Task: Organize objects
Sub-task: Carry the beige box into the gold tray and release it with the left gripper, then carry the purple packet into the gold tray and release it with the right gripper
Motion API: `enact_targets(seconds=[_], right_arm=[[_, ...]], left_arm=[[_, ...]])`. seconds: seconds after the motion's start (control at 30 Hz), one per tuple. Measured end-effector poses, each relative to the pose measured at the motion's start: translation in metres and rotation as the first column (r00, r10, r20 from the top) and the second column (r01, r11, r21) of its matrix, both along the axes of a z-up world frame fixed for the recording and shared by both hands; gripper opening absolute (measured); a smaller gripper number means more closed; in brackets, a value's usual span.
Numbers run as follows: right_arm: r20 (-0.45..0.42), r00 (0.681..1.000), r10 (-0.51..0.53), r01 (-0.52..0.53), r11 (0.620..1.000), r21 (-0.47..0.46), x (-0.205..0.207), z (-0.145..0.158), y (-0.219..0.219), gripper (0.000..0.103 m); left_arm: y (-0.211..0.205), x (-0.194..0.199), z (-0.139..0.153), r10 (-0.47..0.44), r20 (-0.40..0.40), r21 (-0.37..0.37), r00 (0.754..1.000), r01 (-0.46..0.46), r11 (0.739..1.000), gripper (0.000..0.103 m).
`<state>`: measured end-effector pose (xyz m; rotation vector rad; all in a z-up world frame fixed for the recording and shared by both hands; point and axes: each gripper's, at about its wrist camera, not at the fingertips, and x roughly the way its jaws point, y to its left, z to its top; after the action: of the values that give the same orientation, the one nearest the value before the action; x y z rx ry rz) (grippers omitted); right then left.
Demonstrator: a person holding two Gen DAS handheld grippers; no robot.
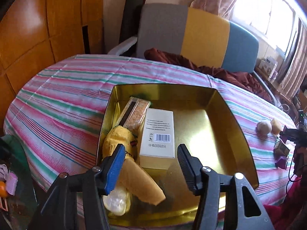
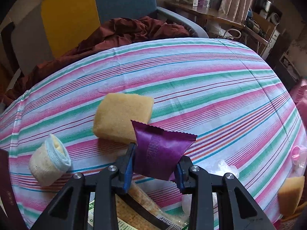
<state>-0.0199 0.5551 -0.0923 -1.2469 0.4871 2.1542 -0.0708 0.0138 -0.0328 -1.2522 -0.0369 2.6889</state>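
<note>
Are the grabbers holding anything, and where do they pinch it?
The right gripper pinches the purple packet by its lower end. The left gripper is open and holds nothing.

tin (image 1: pixel 226 103) right half bare, box (image 1: pixel 158 132), sock (image 1: pixel 122 140) crowd left

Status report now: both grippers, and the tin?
Left gripper open, empty, over gold tin. Right gripper shut on purple packet. Nothing blocking.

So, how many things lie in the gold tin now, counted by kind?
Box: 1
Patterned packet: 1
Yellow sock: 1
Clear pouch: 1
Total in the tin: 4
</note>
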Motion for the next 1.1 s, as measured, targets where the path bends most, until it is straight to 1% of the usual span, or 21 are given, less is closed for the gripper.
enact_targets(seconds=[0.17, 0.3, 0.37, 0.43, 0.53, 0.6, 0.67, 0.73, 0.8, 0.87, 0.97, 1.03, 1.1], right_arm=[[-0.065, 0.998, 0.024, -0.021, 0.999, 0.039, 0.007, 0.026, -0.015, 0.036], [-0.106, 0.992, 0.065, -0.059, 0.997, 0.058, 0.012, 0.048, -0.031, 0.036], [-0.132, 0.985, 0.11, -0.101, 0.992, 0.07, 0.013, 0.061, -0.047, 0.036], [-0.164, 0.971, 0.176, -0.167, 0.984, 0.064, 0.012, 0.074, -0.068, 0.036], [-0.2, 0.932, 0.304, -0.297, 0.953, 0.065, 0.004, 0.09, -0.113, 0.036], [-0.22, 0.889, 0.401, -0.397, 0.916, 0.063, -0.005, 0.098, -0.15, 0.036], [-0.234, 0.835, 0.498, -0.5, 0.864, 0.053, -0.013, 0.103, -0.192, 0.036], [-0.247, 0.762, 0.598, -0.611, 0.791, 0.029, -0.021, 0.104, -0.238, 0.036], [-0.242, 0.68, 0.692, -0.713, 0.702, 0.006, -0.025, 0.098, -0.287, 0.036], [-0.227, 0.603, 0.764, -0.789, 0.614, -0.027, -0.028, 0.084, -0.333, 0.036], [-0.178, 0.512, 0.84, -0.859, 0.506, -0.078, -0.031, 0.052, -0.391, 0.036], [-0.144, 0.473, 0.869, -0.881, 0.463, -0.101, -0.03, 0.031, -0.416, 0.036], [-0.114, 0.442, 0.89, -0.895, 0.43, -0.117, -0.032, 0.015, -0.436, 0.036]], left_arm=[[0.001, 0.01, 0.008, -0.024, -0.039, 0.011, 0.999, 0.024, 1.0, 0.057], [0.001, 0.013, 0.006, -0.037, -0.037, 0.027, 0.999, 0.038, 0.999, 0.057], [0.001, 0.015, 0.004, -0.037, -0.034, 0.032, 0.999, 0.038, 0.999, 0.057], [-0.001, 0.016, 0.002, -0.038, -0.032, 0.041, 0.999, 0.04, 0.998, 0.057], [-0.004, 0.016, 0.001, -0.032, -0.032, 0.045, 0.999, 0.034, 0.998, 0.057], [-0.006, 0.016, 0.0, -0.032, -0.032, 0.052, 0.999, 0.033, 0.998, 0.057], [-0.011, 0.015, -0.001, -0.026, -0.029, 0.069, 0.999, 0.028, 0.997, 0.057], [-0.02, 0.013, -0.001, -0.003, -0.019, 0.092, 1.0, 0.005, 0.996, 0.057], [-0.033, 0.01, -0.001, 0.033, -0.004, 0.12, 0.999, -0.032, 0.992, 0.057], [-0.045, 0.01, 0.001, 0.06, -0.011, 0.132, 0.998, -0.058, 0.99, 0.057], [-0.063, 0.011, 0.005, 0.109, -0.027, 0.133, 0.994, -0.105, 0.986, 0.057], [-0.076, 0.011, 0.006, 0.137, -0.032, 0.144, 0.99, -0.132, 0.981, 0.057], [-0.085, 0.012, 0.005, 0.16, -0.032, 0.147, 0.987, -0.153, 0.977, 0.057]])
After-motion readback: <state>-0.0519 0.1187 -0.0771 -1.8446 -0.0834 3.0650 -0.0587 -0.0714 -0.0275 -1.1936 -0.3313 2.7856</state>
